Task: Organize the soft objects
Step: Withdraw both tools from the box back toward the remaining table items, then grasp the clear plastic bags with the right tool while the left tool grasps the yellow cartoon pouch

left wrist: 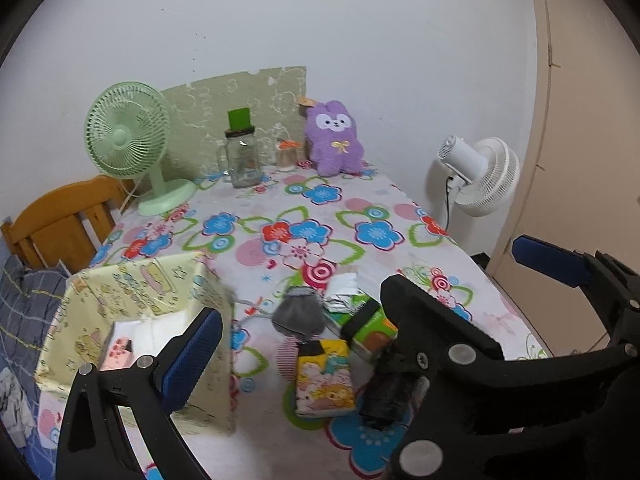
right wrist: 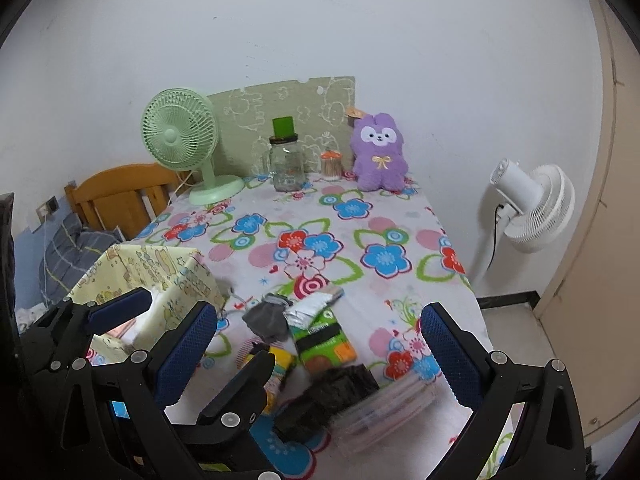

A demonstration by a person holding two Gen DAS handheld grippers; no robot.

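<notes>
Bare tabletop (right wrist: pixel 360 236) lies open ahead of my jaws; the yellow box (right wrist: pixel 188 276) blocks my left, and packets (right wrist: pixel 324 340) crowd the near edge.

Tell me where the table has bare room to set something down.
Free: the wide middle of the tablecloth, between the green fan, jar and purple plush at the back and the near clutter. Crowded: the near edge, with the yellow fabric box, grey sock and green packet.
</notes>
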